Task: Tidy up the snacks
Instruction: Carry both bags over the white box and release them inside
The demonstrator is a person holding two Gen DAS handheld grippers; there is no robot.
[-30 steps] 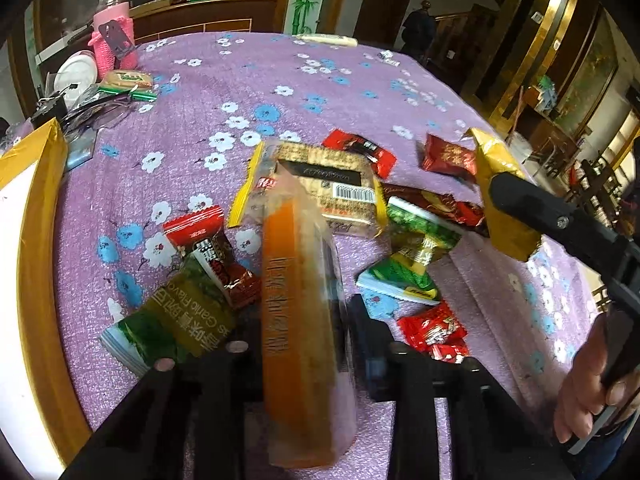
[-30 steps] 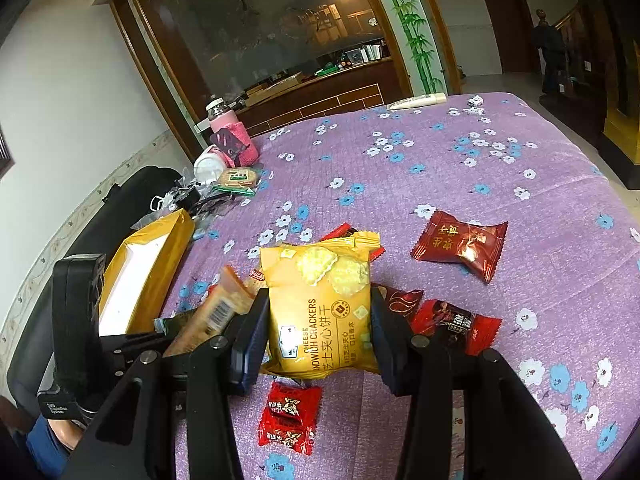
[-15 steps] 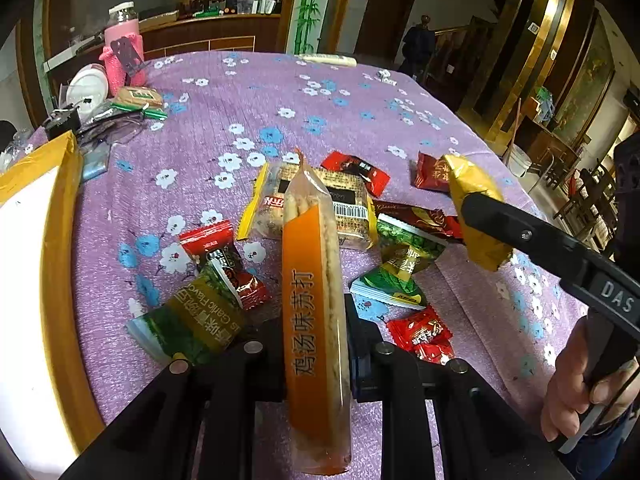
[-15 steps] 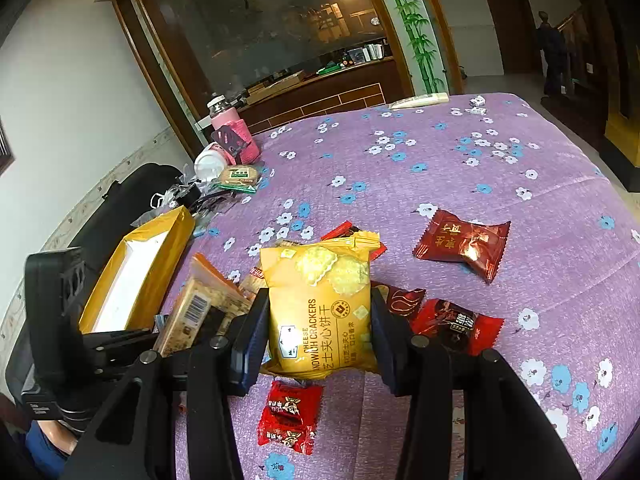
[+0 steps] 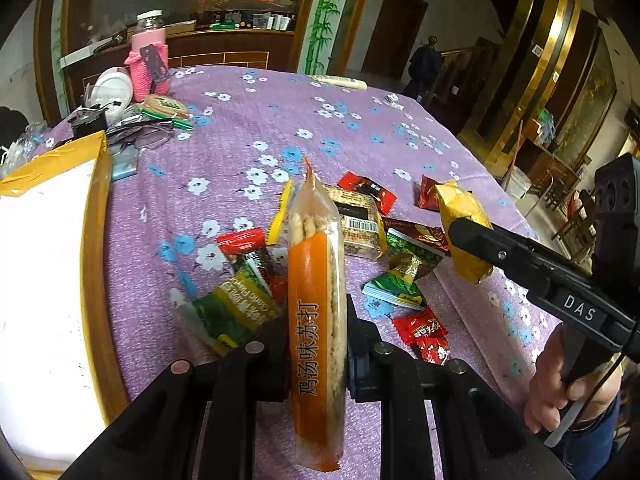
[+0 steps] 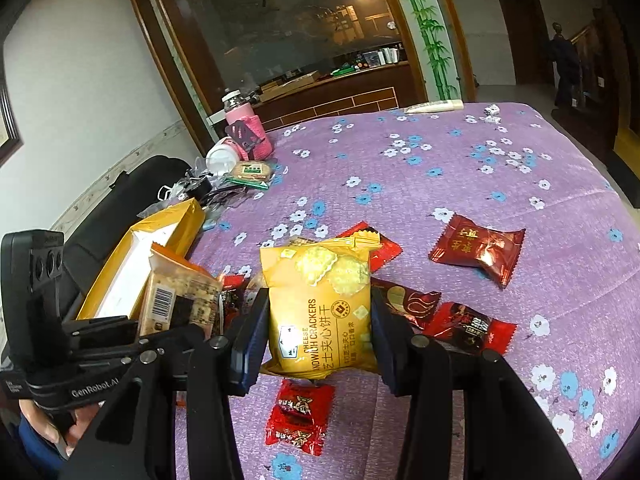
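My left gripper (image 5: 318,344) is shut on an orange cracker pack (image 5: 318,300), held edge-on above the purple flowered tablecloth (image 5: 248,120). From the right wrist view the same cracker pack (image 6: 178,296) hangs in the left gripper (image 6: 132,330) beside the yellow box (image 6: 160,240). My right gripper (image 6: 316,328) is shut on a yellow cheese sandwich cracker bag (image 6: 320,300), lifted over the snack pile; in the left wrist view that yellow bag (image 5: 462,228) sits in the right gripper (image 5: 472,236). A yellow-rimmed white box (image 5: 48,240) lies at the left.
Loose snacks lie on the cloth: a green garlic pack (image 5: 228,316), red candies (image 5: 424,332), a barcode cracker pack (image 5: 356,224), dark red wrappers (image 6: 476,248). A pink-sleeved bottle (image 5: 148,60) and clutter stand at the far left. A person (image 5: 428,64) stands far behind.
The left gripper closed fully on the orange cracker pack and lifted it off the pile, turning it upright. The right gripper kept still with the yellow bag.
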